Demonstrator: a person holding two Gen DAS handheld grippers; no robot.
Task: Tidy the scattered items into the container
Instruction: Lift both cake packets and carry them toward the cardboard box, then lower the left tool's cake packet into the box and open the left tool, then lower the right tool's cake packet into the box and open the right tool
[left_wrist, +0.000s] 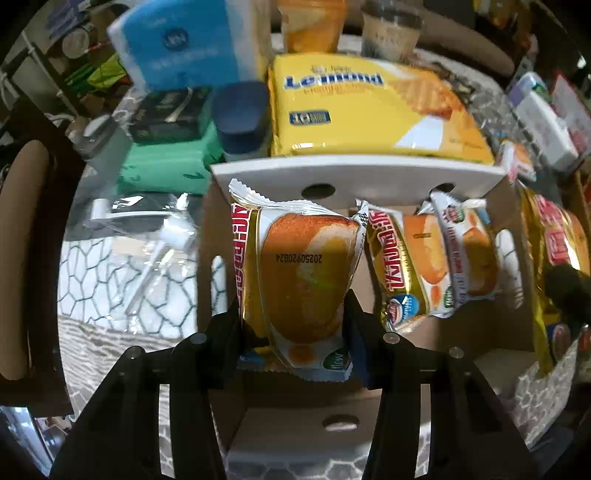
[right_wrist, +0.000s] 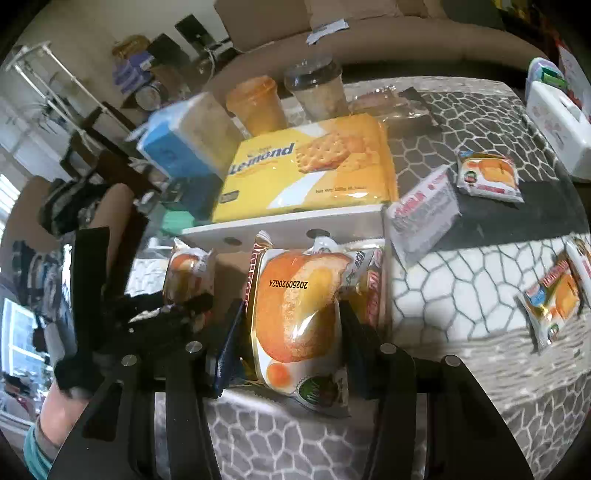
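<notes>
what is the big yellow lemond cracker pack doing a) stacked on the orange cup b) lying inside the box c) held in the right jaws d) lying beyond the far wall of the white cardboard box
d: the big yellow Lemond cracker pack lies on the table just beyond the white cardboard box's far wall, outside the box.

Both wrist cams look steeply down along their jaws, close over the open cardboard box (left_wrist: 369, 173). Left cam sits nearly right above it; right cam is more oblique, taking in tabletop (right_wrist: 461, 266) to the right. Shared: box's white rim, yellow Lemond cracker pack (left_wrist: 369, 110) behind.
</notes>
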